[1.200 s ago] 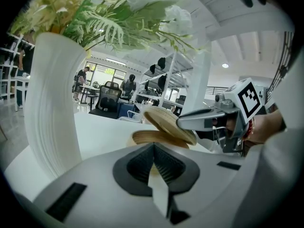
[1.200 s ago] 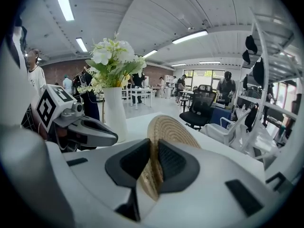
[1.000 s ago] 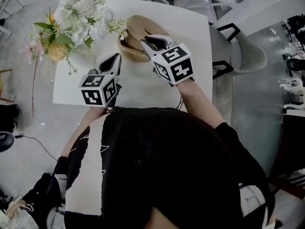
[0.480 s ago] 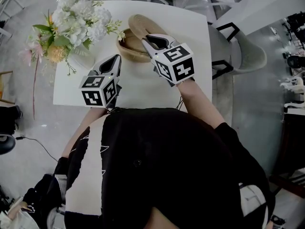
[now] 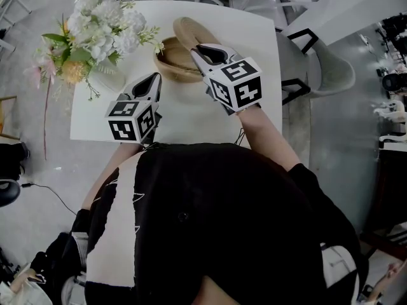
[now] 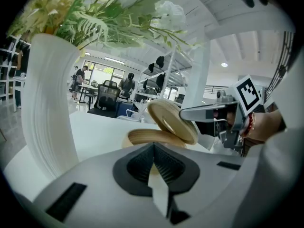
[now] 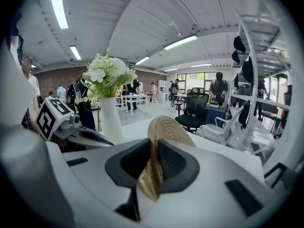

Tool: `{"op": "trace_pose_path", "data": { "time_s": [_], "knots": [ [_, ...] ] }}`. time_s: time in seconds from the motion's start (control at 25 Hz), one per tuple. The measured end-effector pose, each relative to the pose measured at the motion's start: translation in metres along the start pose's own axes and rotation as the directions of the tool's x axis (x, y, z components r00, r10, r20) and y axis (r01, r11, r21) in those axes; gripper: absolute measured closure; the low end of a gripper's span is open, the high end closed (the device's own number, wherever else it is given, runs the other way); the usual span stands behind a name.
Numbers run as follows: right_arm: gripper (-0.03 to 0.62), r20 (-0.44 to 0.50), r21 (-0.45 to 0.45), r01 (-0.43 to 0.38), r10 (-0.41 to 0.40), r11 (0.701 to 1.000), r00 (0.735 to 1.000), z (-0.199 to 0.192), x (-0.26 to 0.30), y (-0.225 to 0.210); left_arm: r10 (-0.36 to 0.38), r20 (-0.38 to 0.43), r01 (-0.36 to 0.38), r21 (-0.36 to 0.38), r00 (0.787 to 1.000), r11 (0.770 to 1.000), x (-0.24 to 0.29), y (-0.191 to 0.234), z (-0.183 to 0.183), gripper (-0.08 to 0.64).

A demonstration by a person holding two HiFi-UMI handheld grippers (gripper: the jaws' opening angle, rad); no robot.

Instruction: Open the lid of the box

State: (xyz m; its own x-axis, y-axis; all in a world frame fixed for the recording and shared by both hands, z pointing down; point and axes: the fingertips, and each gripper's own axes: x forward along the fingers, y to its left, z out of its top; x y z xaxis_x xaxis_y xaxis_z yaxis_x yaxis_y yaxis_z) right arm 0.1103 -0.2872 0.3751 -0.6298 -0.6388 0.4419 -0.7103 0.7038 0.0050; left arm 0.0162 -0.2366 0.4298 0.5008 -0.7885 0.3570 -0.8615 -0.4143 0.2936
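No legible text, brand, number or label appears in any view. The only signs are square black-and-white coded markers on the faces of the left cube (image 5: pixel 132 119) and the right cube (image 5: pixel 235 84). They are block patterns, not letters, and their code cannot be read by eye.

An open-plan office or lab: beyond the white bench (image 5: pixel 191 119) stand office chairs (image 7: pixel 195 109), desks (image 7: pixel 135 98), a shelving rack (image 7: pixel 256 70), with ceiling strip lights (image 7: pixel 180 42) overhead.
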Motion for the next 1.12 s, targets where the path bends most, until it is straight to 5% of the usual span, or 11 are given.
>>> {"op": "trace_pose_path", "data": {
  "time_s": [1.12],
  "knots": [
    [0.534,0.091,0.190,0.080,-0.098,0.978,0.991,0.006,-0.030,-0.029,-0.032,-0.001,0.032,0.002,0.999,0.999,0.002,-0.006,0.001,0.551]
  ]
}}
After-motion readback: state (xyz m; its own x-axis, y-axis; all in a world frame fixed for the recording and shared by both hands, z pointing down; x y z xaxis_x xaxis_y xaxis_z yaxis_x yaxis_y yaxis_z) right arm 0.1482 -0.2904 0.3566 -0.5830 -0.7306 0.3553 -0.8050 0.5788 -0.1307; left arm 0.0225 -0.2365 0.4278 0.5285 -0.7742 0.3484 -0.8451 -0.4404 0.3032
